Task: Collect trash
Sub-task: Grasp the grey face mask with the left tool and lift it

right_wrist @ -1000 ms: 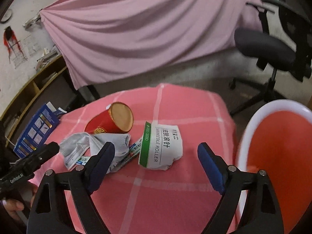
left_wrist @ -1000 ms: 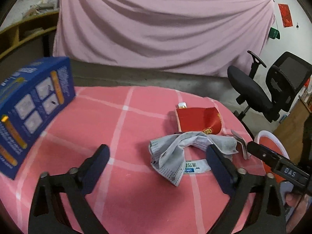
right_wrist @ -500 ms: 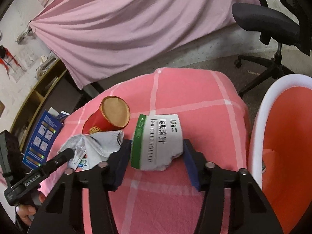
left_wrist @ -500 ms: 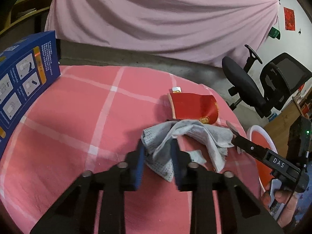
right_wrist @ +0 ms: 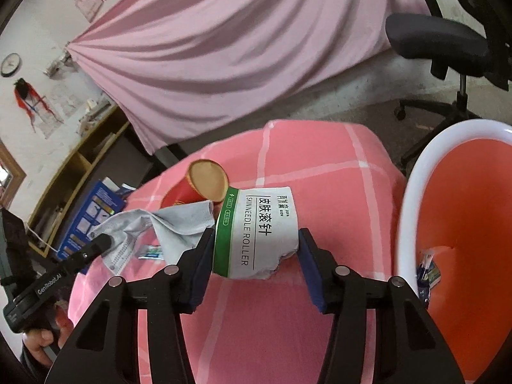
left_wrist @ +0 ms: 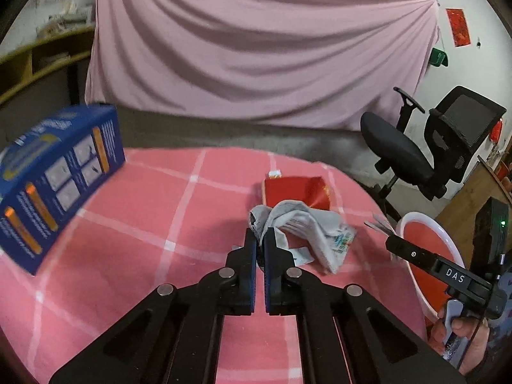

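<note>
The grey cloth (left_wrist: 307, 227) is now pinched at one fold by the left gripper (left_wrist: 260, 240), whose jaws a second ago stood wide around it and have closed almost flat on the fabric. The pinched end looks raised a little from the pink checked tablecloth (left_wrist: 144, 224), while the rest hangs down to it, just in front of the red paper cup (left_wrist: 297, 190). On the other side the white carton (right_wrist: 259, 233) sits between the jaws of the right gripper (right_wrist: 256, 256); they came in from wide and now press both its sides, and it seems lifted. So I judge that both pieces are caught and the carrying can begin; the orange bin (right_wrist: 412, 211) with white rim waits just beside the table, on the right. Both grippers point forward and downward at a slant, each held by a hand (left_wrist: 460, 342) from behind.
</note>
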`<action>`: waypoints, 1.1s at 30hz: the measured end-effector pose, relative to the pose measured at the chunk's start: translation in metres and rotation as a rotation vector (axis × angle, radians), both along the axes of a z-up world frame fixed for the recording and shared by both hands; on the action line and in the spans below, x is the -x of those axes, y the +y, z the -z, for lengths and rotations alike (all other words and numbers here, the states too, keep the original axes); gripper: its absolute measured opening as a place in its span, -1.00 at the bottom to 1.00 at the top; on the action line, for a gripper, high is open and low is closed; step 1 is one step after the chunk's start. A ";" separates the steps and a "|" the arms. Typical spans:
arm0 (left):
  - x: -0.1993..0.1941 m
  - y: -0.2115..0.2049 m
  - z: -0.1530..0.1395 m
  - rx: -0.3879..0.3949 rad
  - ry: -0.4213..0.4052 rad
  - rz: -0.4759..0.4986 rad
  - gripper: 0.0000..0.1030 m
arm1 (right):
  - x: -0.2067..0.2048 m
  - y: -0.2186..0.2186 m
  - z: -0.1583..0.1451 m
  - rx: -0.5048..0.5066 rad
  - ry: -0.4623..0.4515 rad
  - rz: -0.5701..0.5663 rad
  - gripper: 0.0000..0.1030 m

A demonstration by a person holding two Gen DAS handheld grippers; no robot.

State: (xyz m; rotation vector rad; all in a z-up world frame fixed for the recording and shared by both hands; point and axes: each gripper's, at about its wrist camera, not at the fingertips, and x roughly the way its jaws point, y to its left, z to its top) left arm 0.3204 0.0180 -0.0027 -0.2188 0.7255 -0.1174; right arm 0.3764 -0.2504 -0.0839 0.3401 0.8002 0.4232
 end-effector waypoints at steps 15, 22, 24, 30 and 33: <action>0.043 -0.055 -0.063 -0.084 -0.298 0.074 -0.97 | 0.078 -0.015 -0.063 0.042 -0.535 0.094 -0.05; 0.052 -0.089 -0.078 -0.132 -0.374 0.136 -0.97 | 0.080 -0.038 -0.068 -0.007 -0.582 0.154 -0.27; 0.051 -0.098 -0.077 -0.139 -0.367 0.147 -0.97 | 0.077 -0.046 -0.067 -0.025 -0.556 0.164 -0.27; 0.041 -0.114 -0.063 -0.161 -0.299 0.126 -0.97 | 0.067 -0.069 -0.049 -0.034 -0.391 0.157 -0.26; 0.039 -0.112 -0.051 -0.163 -0.249 0.099 -0.97 | 0.060 -0.070 -0.034 -0.019 -0.279 0.134 -0.24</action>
